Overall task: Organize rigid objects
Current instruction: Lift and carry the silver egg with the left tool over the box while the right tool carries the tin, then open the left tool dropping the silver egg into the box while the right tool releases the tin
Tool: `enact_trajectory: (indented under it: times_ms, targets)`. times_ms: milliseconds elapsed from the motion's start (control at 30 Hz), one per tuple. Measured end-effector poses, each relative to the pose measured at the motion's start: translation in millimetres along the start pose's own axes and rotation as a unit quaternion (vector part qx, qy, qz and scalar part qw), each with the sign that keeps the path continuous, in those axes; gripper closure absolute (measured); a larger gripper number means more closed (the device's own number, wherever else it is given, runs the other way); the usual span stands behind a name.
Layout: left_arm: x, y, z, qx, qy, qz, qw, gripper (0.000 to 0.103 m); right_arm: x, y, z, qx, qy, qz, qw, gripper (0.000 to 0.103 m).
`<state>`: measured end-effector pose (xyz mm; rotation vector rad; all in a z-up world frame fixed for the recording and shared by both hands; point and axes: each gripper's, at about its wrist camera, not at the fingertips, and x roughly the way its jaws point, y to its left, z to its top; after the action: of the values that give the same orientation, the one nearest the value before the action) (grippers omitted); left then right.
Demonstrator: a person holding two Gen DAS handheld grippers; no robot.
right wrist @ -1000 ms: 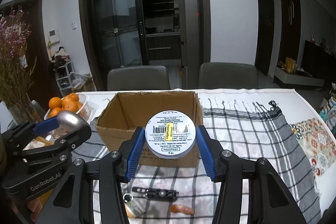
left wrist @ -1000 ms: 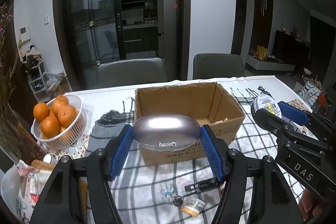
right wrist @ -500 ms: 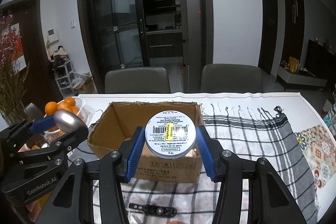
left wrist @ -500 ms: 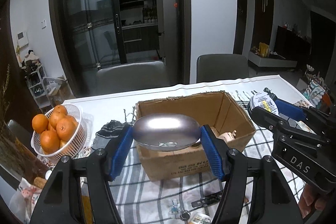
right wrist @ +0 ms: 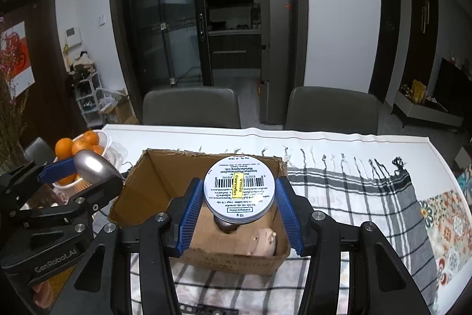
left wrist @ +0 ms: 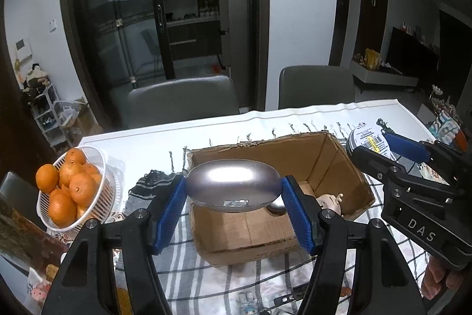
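My left gripper (left wrist: 233,198) is shut on a silver oval case (left wrist: 233,185), held above the near left part of an open cardboard box (left wrist: 244,235). My right gripper (right wrist: 239,201) is shut on a round white tin (right wrist: 239,190) with a barcode label, held over the box (right wrist: 236,254). Inside the box lie a small doll figure (right wrist: 264,241) and a silver rounded object (left wrist: 275,208). The right gripper with its tin shows at the right of the left wrist view (left wrist: 368,142); the left gripper with the case shows at the left of the right wrist view (right wrist: 91,169).
A white basket of oranges (left wrist: 69,191) stands left of the box. A checked cloth (right wrist: 368,197) covers the table. Small loose items (left wrist: 283,298) lie on the cloth near the front edge. Two grey chairs (right wrist: 191,108) stand behind the table.
Both grippers have risen and moved forward over the box, each keeping its object. The box interior with the doll has come into view.
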<state>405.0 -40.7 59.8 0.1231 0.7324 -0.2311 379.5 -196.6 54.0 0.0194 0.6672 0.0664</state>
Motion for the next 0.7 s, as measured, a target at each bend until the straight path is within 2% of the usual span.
enact_trajectory:
  times_ms: [333, 700]
  targets:
    - [42, 3, 13, 0.002, 0.066, -0.022, 0.9976, 0.038, 43, -6, 12, -0.008, 0.067, 0.013, 0.998, 0.052]
    - [77, 2, 9, 0.004, 0.131, -0.032, 0.9908, 0.038, 81, -8, 5, -0.008, 0.135, 0.031, 0.99, 0.052]
